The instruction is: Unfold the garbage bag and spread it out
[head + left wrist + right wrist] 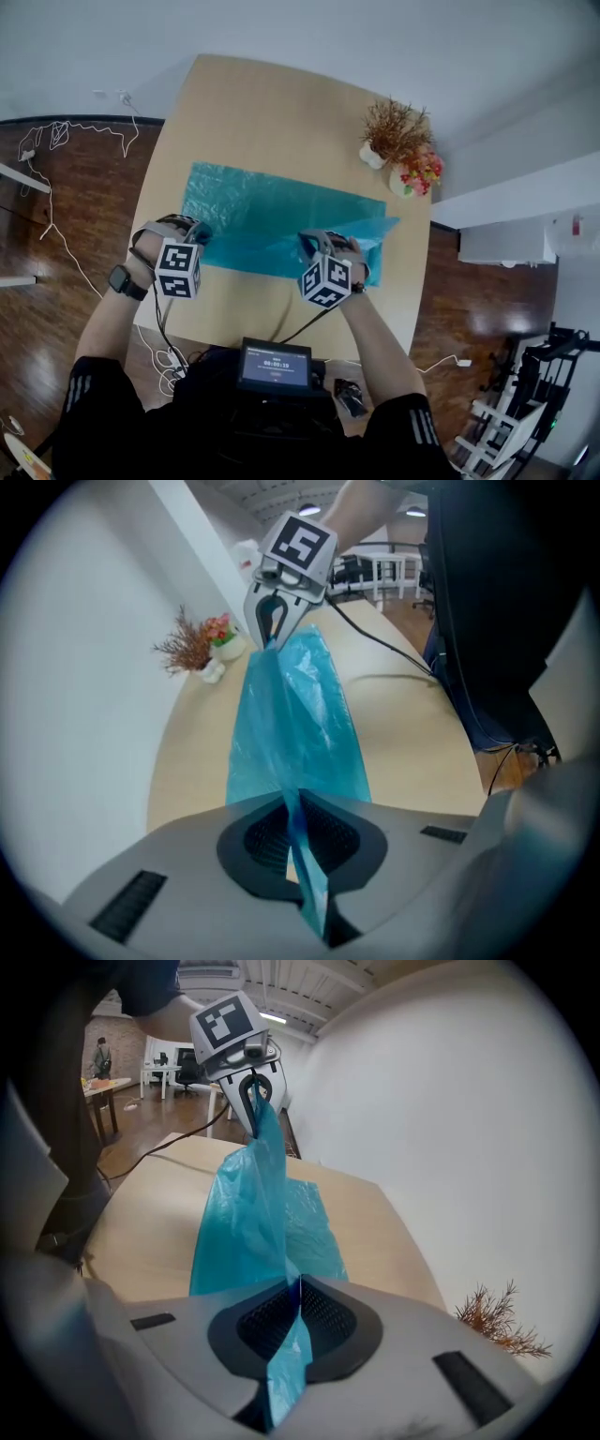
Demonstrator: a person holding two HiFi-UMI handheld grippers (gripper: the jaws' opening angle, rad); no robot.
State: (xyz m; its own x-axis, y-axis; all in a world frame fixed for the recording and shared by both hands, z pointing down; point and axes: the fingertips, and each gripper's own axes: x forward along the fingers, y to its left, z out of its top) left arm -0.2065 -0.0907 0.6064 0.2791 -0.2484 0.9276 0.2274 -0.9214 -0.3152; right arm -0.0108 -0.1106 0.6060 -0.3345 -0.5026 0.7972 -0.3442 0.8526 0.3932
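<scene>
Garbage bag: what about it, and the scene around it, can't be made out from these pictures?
- Head view: the garbage bag's near edge, hidden under the left gripper and right gripper.
- Both gripper views: remaining folds, bunched between the fingers.
- Head view: the screen's text, too small.

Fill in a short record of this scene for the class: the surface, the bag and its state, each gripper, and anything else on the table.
surface: tan wooden table
bag: teal garbage bag, mostly flat on the table, right end folded and raised
left gripper: jaws shut on the bag's near edge
right gripper: jaws shut on the bag's near edge, further right
other items: potted dried plant and flowers near the table's far right edge
</scene>
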